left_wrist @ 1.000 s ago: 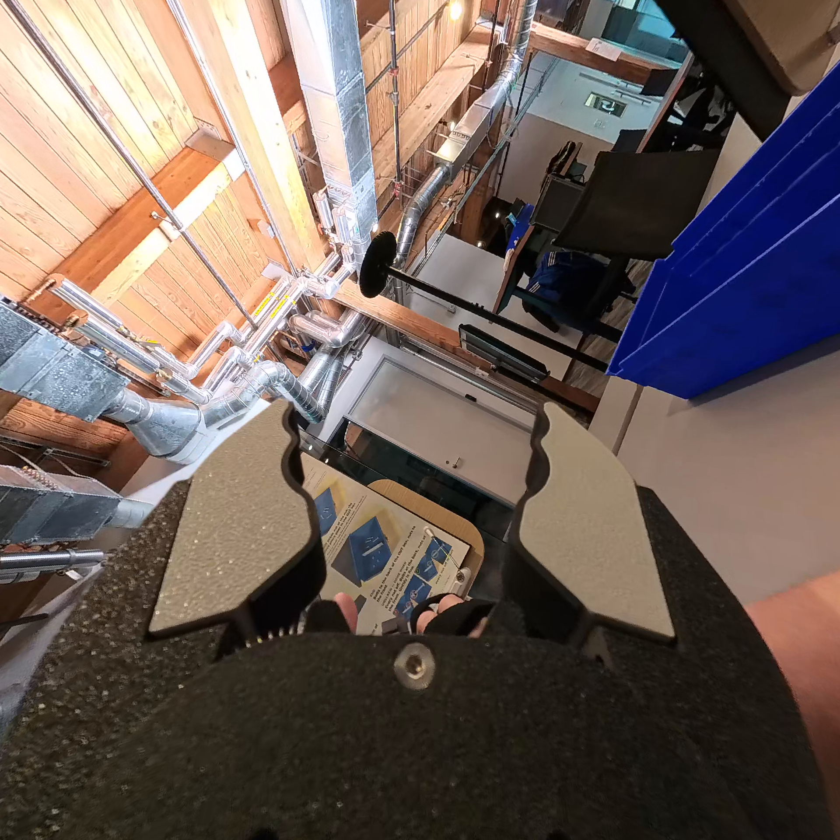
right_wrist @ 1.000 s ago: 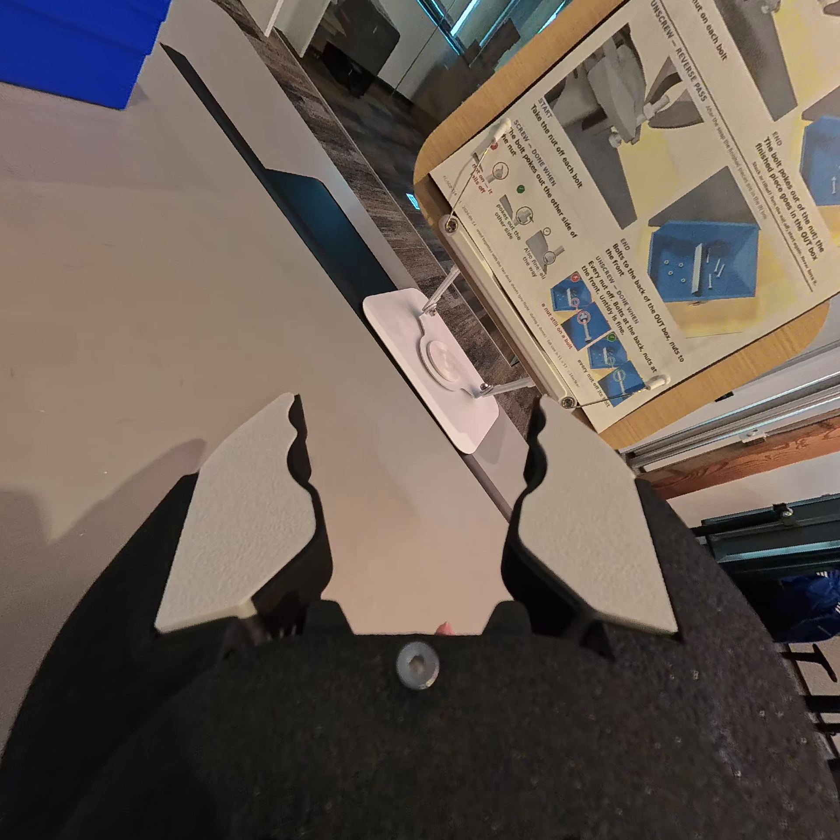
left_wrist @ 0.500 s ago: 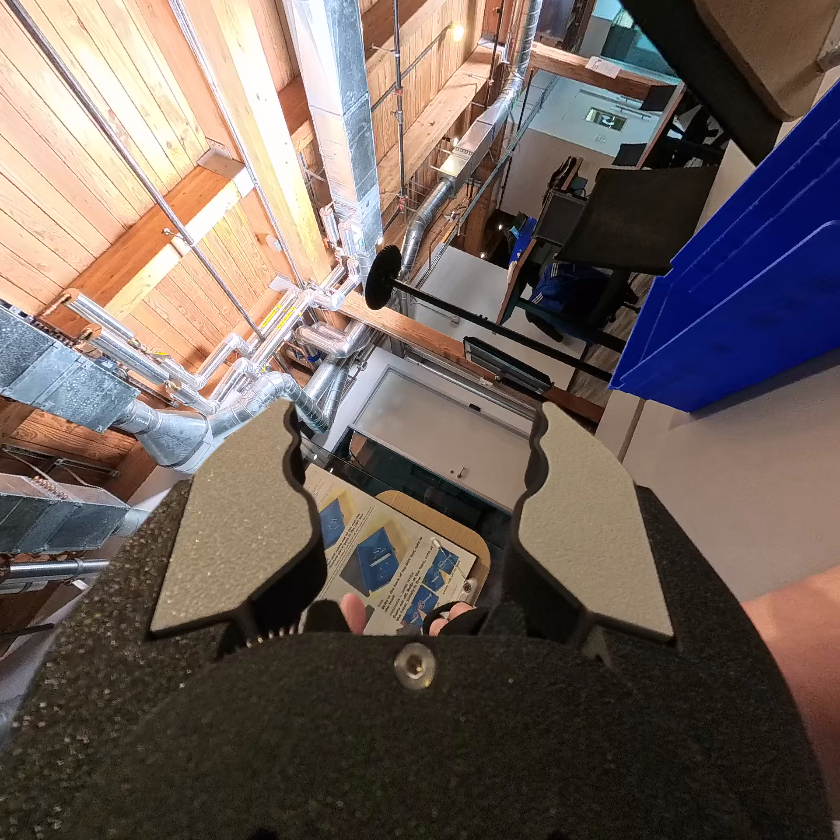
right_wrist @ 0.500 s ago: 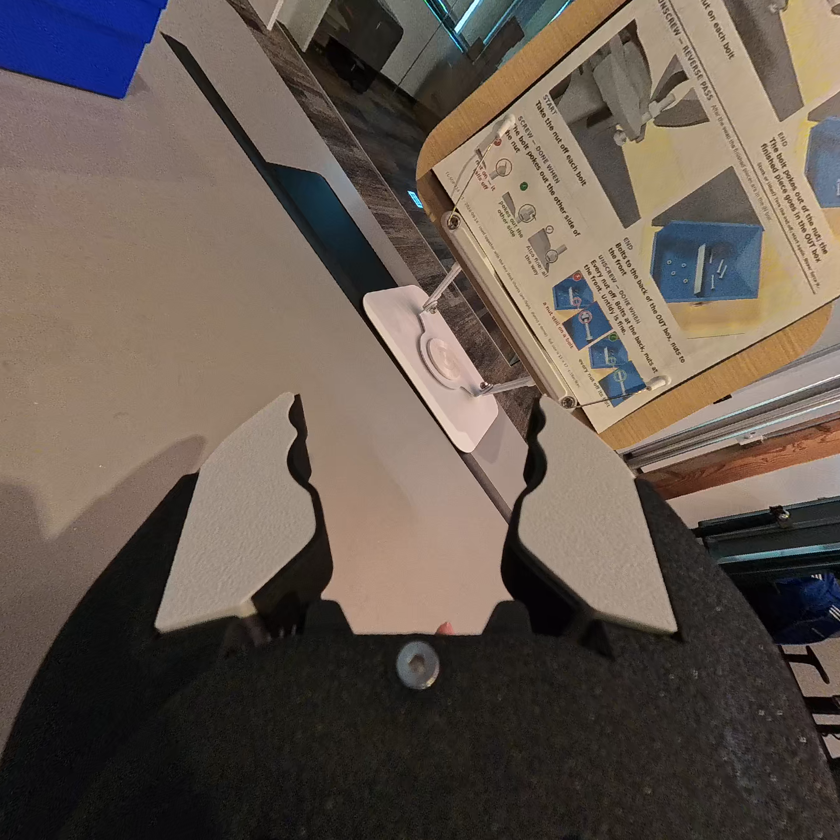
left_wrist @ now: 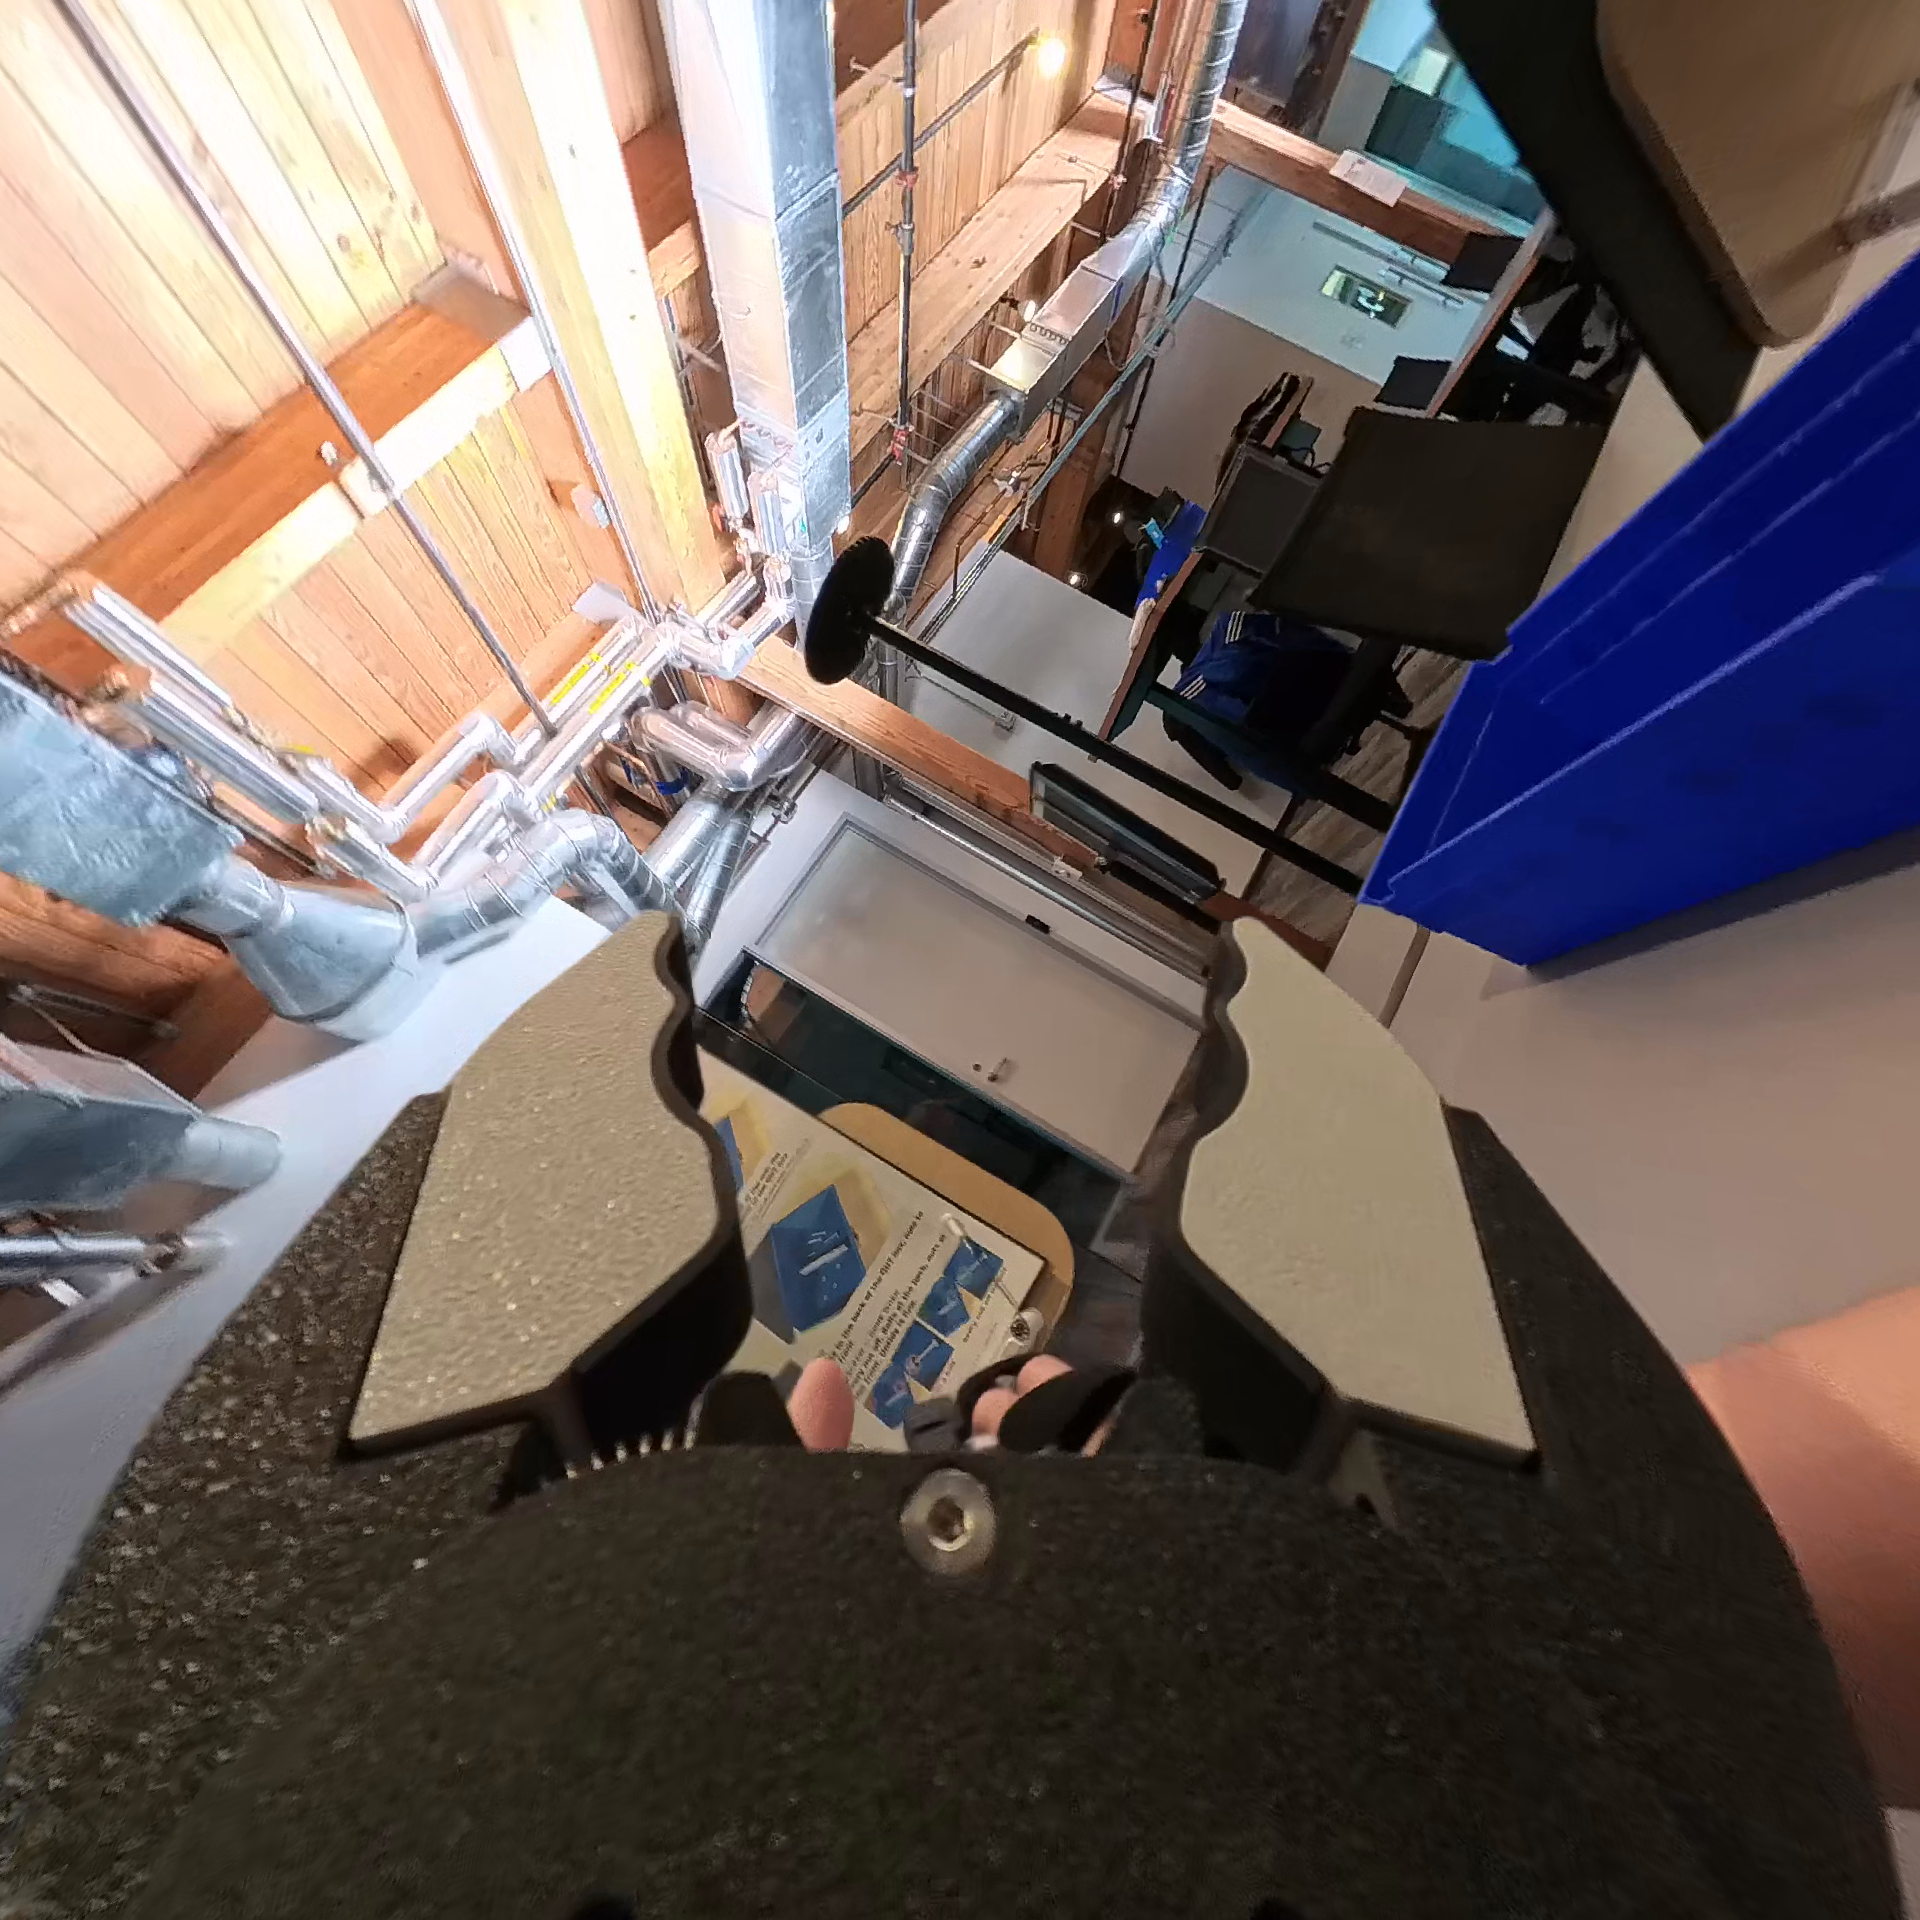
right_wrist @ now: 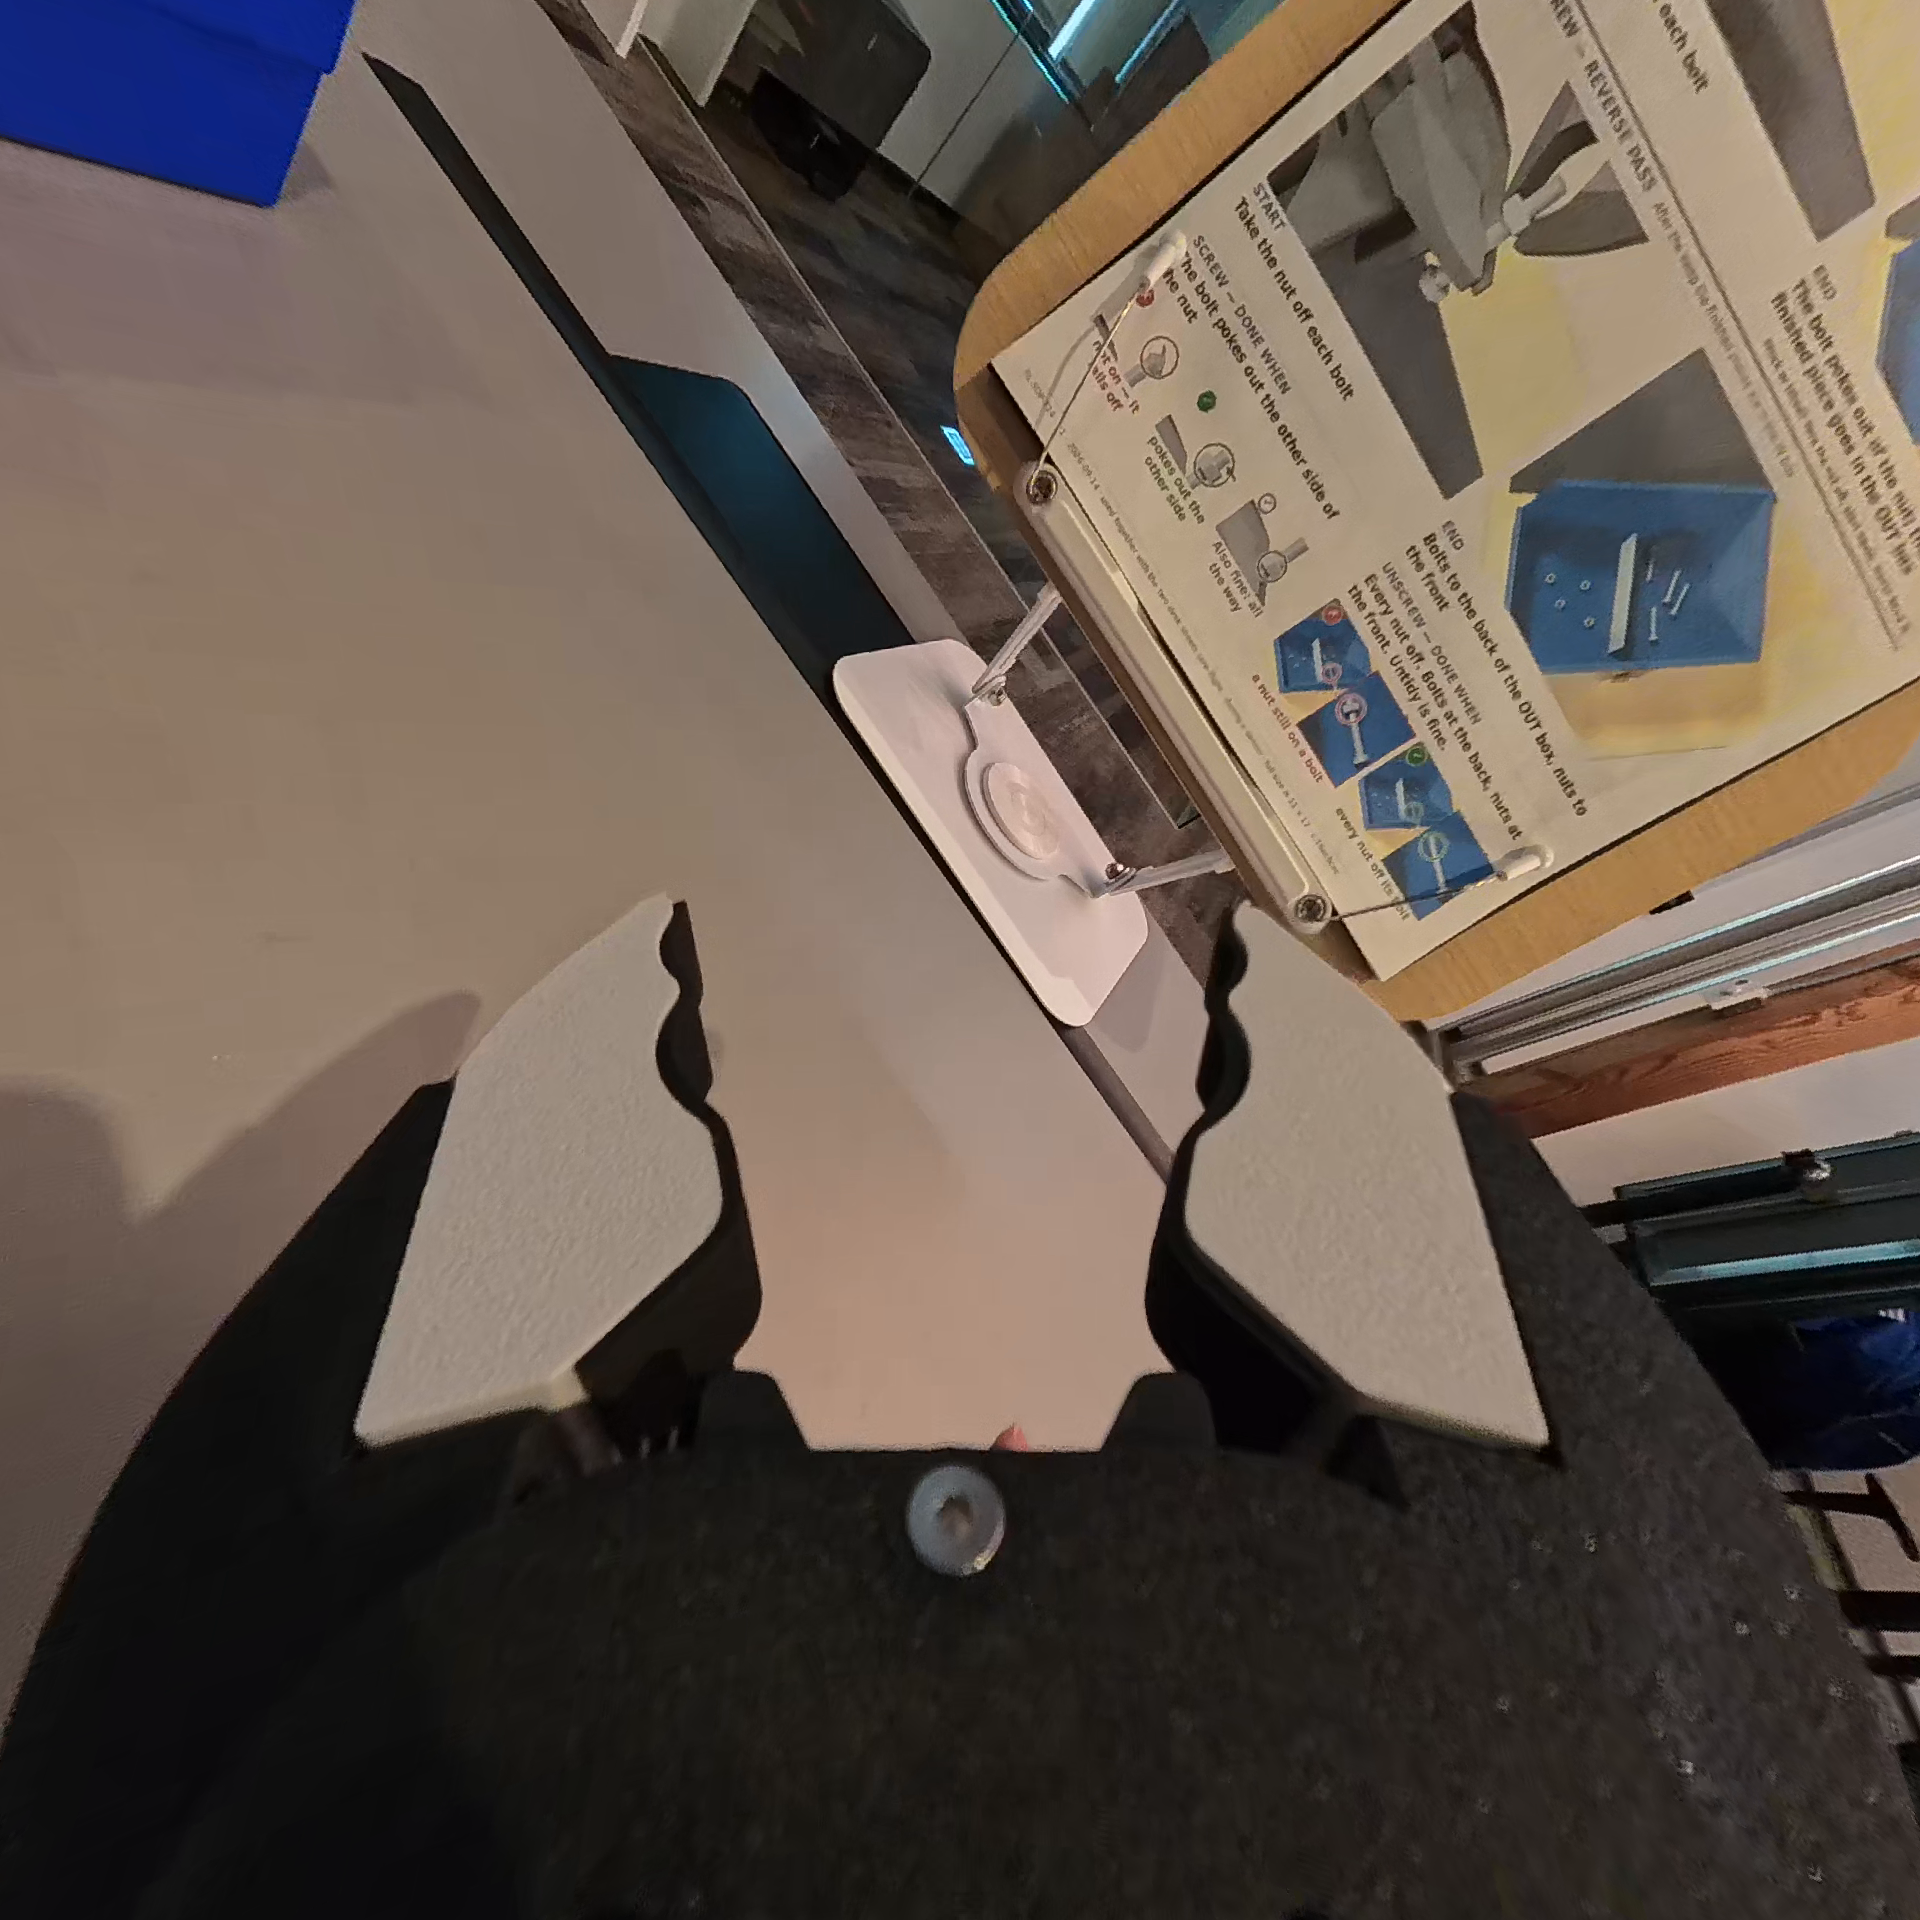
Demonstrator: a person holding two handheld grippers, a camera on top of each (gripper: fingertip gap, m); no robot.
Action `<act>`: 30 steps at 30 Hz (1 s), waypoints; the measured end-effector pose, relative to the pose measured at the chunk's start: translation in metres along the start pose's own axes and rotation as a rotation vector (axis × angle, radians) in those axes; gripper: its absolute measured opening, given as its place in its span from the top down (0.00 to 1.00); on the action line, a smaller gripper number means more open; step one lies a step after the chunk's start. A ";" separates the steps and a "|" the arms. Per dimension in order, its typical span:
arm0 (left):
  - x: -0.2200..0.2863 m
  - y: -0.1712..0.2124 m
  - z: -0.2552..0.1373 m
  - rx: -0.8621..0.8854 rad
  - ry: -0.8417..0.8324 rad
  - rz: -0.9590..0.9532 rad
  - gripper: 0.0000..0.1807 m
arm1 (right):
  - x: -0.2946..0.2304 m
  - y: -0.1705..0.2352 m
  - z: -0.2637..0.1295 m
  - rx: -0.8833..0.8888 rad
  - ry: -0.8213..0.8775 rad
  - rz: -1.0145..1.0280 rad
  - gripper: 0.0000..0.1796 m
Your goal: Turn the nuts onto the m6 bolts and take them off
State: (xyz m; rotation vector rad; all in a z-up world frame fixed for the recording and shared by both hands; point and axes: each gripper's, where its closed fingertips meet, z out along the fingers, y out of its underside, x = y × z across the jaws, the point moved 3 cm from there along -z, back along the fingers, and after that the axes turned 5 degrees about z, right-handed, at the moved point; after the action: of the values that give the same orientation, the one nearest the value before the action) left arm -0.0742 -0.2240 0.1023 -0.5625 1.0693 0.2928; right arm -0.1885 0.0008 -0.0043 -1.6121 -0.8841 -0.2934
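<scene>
No nut or bolt shows in either view. My left gripper (left_wrist: 951, 961) is open and empty; it is rolled over and points up toward the wooden ceiling and the room beyond the table. My right gripper (right_wrist: 951, 940) is open and empty above the grey table (right_wrist: 312, 675), pointing at the table's far edge. A stack of blue bins (left_wrist: 1683, 675) stands on the table at the right of the left wrist view; its corner also shows in the right wrist view (right_wrist: 156, 83).
A printed instruction sheet on a wooden board (right_wrist: 1455, 468) stands on a white base plate (right_wrist: 997, 831) at the table's far edge; it also shows in the left wrist view (left_wrist: 883, 1257). Metal ducts (left_wrist: 769, 260), a black stand (left_wrist: 1091, 738) and chairs fill the background. My right fingertips sit around 30 centimeters from my left ones.
The left gripper's view has drifted slightly, with the blue bins sliding a little lower and left. The right gripper's view barely shifted. Both stay open.
</scene>
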 end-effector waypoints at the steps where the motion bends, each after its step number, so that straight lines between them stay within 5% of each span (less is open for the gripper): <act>1: -0.010 0.004 0.000 -0.011 -0.006 -0.041 0.48 | 0.002 0.003 0.002 -0.005 -0.005 0.016 0.48; 4: -0.066 0.037 -0.002 -0.100 -0.077 -0.187 0.47 | 0.014 0.027 0.015 -0.061 -0.010 0.076 0.48; 9: -0.152 0.151 -0.020 -0.312 -0.171 -0.591 0.50 | 0.058 0.096 0.034 -0.223 0.039 0.258 0.48; 17: -0.084 0.327 -0.021 -0.766 -0.094 -0.799 0.54 | 0.127 0.062 -0.011 -0.015 0.256 0.418 0.47; 22: -0.020 0.366 -0.019 -0.912 -0.088 -0.832 0.52 | 0.133 0.052 -0.024 0.082 0.333 0.496 0.47; 30: -0.027 0.361 -0.020 -0.881 -0.193 -0.816 0.52 | 0.119 0.054 -0.017 0.077 0.290 0.513 0.47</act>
State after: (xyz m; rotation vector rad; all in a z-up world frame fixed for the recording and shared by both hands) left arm -0.2765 0.0630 0.0140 -1.6595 0.4076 0.0727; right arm -0.0665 0.0306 0.0357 -1.6137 -0.2431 -0.1229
